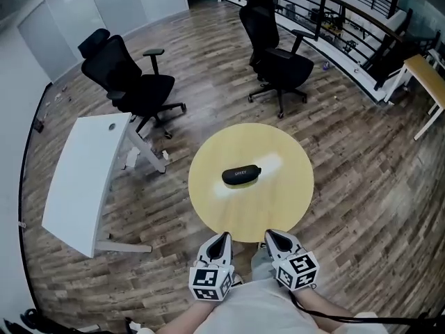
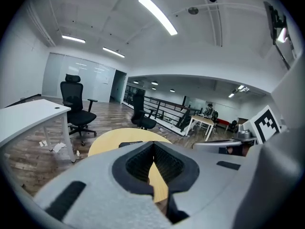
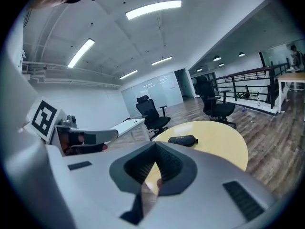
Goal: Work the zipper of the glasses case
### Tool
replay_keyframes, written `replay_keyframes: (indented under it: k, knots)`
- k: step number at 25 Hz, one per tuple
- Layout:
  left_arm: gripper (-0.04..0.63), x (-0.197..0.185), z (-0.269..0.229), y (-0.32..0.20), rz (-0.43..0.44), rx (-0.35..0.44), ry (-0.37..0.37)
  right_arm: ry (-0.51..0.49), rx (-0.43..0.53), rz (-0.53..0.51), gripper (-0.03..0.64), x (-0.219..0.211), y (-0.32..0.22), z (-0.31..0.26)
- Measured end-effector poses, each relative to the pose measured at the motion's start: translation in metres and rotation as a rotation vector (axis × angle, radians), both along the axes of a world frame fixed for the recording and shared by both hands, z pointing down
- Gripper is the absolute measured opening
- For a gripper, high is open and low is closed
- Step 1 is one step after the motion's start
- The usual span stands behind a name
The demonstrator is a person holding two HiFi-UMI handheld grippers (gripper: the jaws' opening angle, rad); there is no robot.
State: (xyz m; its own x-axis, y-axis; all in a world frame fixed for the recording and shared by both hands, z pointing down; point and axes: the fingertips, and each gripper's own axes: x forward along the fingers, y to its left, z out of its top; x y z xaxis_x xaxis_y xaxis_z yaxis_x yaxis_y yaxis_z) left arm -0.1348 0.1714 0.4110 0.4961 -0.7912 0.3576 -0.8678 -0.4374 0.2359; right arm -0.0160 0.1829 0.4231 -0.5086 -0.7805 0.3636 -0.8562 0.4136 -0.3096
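Observation:
A black glasses case lies zipped shut near the middle of the round yellow table. My left gripper and right gripper hang side by side just off the table's near edge, close to my body and well short of the case. Both have their jaws shut tip to tip with nothing between them. In the left gripper view, the case peeks over the shut left gripper. The right gripper view shows the case on the table beyond the shut right gripper.
A white desk stands left of the table. Two black office chairs stand behind it on the wood floor. A railing and a wooden desk are at the far right.

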Motion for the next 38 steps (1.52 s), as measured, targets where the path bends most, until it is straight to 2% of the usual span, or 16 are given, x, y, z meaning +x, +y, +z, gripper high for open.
replay_keyframes:
  k: [4,8,11,16,23,28,31,34,38]
  knots:
    - [0.006,0.029,-0.005,-0.059,-0.013,0.005,-0.007,0.000,0.013,-0.026,0.003,0.028,-0.058,-0.005]
    - [0.006,0.044,-0.008,-0.106,-0.077,0.015,-0.009,0.015,0.018,-0.057,0.003,0.055,-0.104,-0.003]
    - [0.006,0.047,-0.009,-0.125,-0.118,0.028,-0.028,0.037,0.029,-0.086,0.003,0.066,-0.130,0.000]
    - [0.006,0.042,-0.001,-0.134,-0.154,-0.018,-0.015,0.062,0.016,-0.108,0.003,0.066,-0.155,0.006]
    - [0.006,0.037,0.005,-0.153,-0.074,-0.014,-0.058,0.113,0.000,-0.087,0.003,0.059,-0.162,0.023]
    - [0.006,0.033,0.005,-0.164,-0.031,0.001,-0.044,0.144,-0.022,-0.063,0.003,0.060,-0.159,0.038]
    - [0.006,0.034,0.012,-0.172,-0.005,-0.001,-0.046,0.164,-0.024,-0.084,0.003,0.061,-0.168,0.049]
    - [0.006,0.038,0.029,-0.186,0.013,-0.043,-0.021,0.188,-0.067,-0.123,0.003,0.064,-0.191,0.075]
    - [0.006,0.050,0.069,-0.213,0.069,-0.112,-0.046,0.307,-0.104,-0.172,0.003,0.067,-0.226,0.121]
